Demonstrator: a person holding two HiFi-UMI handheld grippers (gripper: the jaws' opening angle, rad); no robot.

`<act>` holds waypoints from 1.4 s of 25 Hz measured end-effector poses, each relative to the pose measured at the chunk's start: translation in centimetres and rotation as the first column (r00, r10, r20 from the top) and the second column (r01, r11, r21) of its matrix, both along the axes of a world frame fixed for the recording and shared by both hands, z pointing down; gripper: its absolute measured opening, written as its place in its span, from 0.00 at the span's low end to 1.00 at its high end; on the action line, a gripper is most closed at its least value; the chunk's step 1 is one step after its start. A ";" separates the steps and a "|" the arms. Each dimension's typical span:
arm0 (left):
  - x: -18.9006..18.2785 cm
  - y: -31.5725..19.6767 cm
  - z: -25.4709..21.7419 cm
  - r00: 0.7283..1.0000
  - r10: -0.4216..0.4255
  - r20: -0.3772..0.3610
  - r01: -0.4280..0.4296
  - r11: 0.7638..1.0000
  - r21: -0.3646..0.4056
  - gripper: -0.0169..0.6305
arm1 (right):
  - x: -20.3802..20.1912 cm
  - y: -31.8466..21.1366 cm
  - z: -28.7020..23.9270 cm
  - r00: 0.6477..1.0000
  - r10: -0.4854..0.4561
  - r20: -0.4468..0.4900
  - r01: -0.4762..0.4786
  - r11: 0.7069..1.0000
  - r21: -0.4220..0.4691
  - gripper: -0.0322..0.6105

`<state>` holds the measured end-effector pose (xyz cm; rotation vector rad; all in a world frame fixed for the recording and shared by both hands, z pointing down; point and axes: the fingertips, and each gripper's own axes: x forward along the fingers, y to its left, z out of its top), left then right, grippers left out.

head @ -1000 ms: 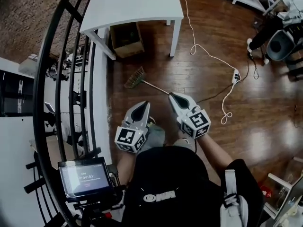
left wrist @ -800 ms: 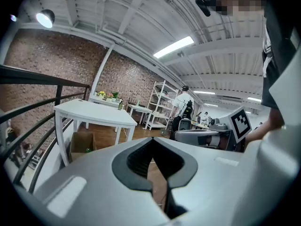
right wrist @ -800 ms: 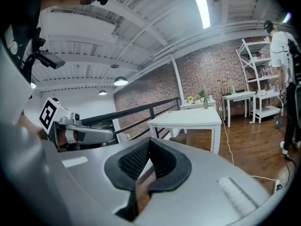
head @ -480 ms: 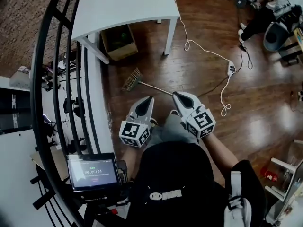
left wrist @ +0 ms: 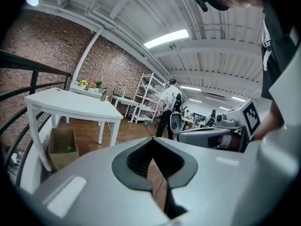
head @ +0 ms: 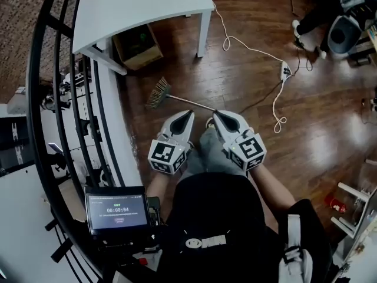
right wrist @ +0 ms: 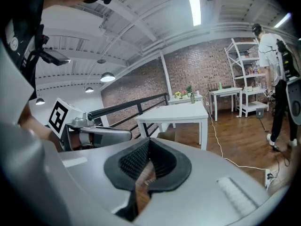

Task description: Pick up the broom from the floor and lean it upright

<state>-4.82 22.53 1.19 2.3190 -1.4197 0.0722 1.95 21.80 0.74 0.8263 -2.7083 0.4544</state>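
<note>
Both hand-held grippers have come forward toward the broom (head: 160, 93) since a second ago, the left hand-held gripper (head: 187, 115) more than the right hand-held gripper (head: 217, 115). The broom lies flat on the dark wooden floor (head: 247, 93) just ahead of their tips. It has a fan of straw-coloured bristles (splayed, ahead and to the left of the left one) and a thin pale handle that ends near the right one's tip. Each pair of jaws is pressed together on nothing.

Dark wooden floor (head: 330, 134) is gleaming glossy; the white rectangular table (head: 141, 5) is looking smooth and matt, the brown cardboard box (head: 136, 47) dull, the tan bristly broom (head: 158, 93) rough.
</note>
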 end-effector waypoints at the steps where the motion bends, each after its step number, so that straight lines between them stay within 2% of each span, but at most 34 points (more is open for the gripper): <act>1: 0.2 -0.6 0.6 1.000 0.009 0.000 -0.009 1.000 -0.012 0.05 | 0.2 -0.4 0.5 1.000 0.004 0.001 -0.004 1.000 -0.013 0.06; 7: 1.9 -5.4 5.0 0.994 0.095 0.063 -0.088 0.990 -0.107 0.05 | 2.2 -5.0 3.9 0.998 0.051 0.044 -0.046 0.993 -0.108 0.06; 12: 4.3 -10.4 11.1 0.971 0.209 0.119 -0.188 0.968 -0.166 0.05 | 3.8 -9.1 10.4 0.997 0.064 0.050 -0.052 0.976 -0.214 0.06; 13: 4.9 -10.6 13.0 0.959 0.256 0.121 -0.230 0.954 -0.194 0.11 | 3.9 -9.5 11.9 0.997 0.062 0.052 -0.048 0.968 -0.247 0.06; 14: 5.5 -10.3 15.1 0.943 0.310 0.122 -0.277 0.933 -0.231 0.25 | 4.1 -9.5 13.3 0.997 0.062 0.054 -0.044 0.958 -0.285 0.06; 17: 6.7 -11.2 21.3 0.873 0.458 0.168 -0.397 0.867 -0.303 0.42 | 4.4 -11.3 17.1 0.997 0.065 0.045 -0.046 0.940 -0.337 0.06; 20: 6.9 -13.2 29.6 0.789 0.563 0.246 -0.456 0.805 -0.379 0.53 | 5.4 -13.4 22.8 0.996 0.081 0.021 -0.069 0.933 -0.353 0.06; 22: 7.1 -12.6 35.8 0.734 0.629 0.255 -0.474 0.744 -0.471 0.63 | 6.3 -13.1 27.2 0.995 0.097 -0.011 -0.093 0.907 -0.410 0.06; 24: 7.2 -12.4 42.3 0.674 0.688 0.269 -0.490 0.689 -0.534 0.65 | 6.7 -13.1 31.6 0.995 0.098 -0.032 -0.102 0.887 -0.450 0.06; 29: 7.0 -10.9 58.7 0.528 0.794 0.302 -0.480 0.572 -0.665 0.65 | 7.5 -12.9 41.6 0.991 0.115 -0.074 -0.137 0.861 -0.489 0.06; 31: 7.1 -9.8 64.2 0.468 0.824 0.320 -0.474 0.540 -0.696 0.65 | 8.3 -12.2 45.3 0.985 0.153 -0.085 -0.175 0.839 -0.516 0.06; 32: 7.2 -9.5 66.6 0.445 0.833 0.329 -0.473 0.531 -0.703 0.65 | 8.7 -11.9 47.0 0.981 0.171 -0.090 -0.193 0.826 -0.529 0.06; 35: 7.8 -9.3 73.3 0.395 0.845 0.361 -0.481 0.525 -0.703 0.65 | 9.9 -11.5 51.8 0.974 0.200 -0.105 -0.224 0.807 -0.546 0.06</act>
